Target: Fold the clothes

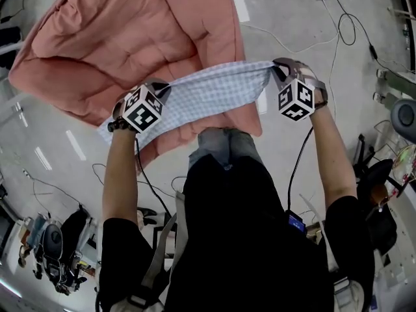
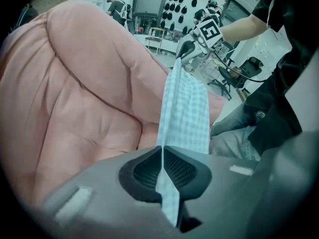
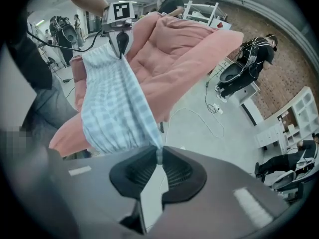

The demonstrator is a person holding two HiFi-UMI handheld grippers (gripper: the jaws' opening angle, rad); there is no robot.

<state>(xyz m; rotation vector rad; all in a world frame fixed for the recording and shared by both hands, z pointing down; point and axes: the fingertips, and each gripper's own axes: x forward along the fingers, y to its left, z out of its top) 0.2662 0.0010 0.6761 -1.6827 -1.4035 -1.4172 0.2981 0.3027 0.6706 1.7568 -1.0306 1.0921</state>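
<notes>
A light blue checked cloth (image 1: 208,96) hangs stretched between my two grippers above a salmon-pink quilt (image 1: 123,38). My left gripper (image 1: 158,90) is shut on the cloth's left end; in the left gripper view the checked cloth (image 2: 183,108) runs from between the shut jaws (image 2: 162,156) towards the other gripper. My right gripper (image 1: 278,70) is shut on the right end, where the bunched cloth (image 3: 112,108) enters its jaws (image 3: 158,156). The cloth sags a little in the middle.
The quilt (image 3: 174,49) covers a table in front of the person. Cables (image 1: 338,25) trail over the grey floor to the right. Bags and gear (image 1: 55,246) lie at the lower left, a chair (image 1: 380,187) at the right. Other people stand in the background.
</notes>
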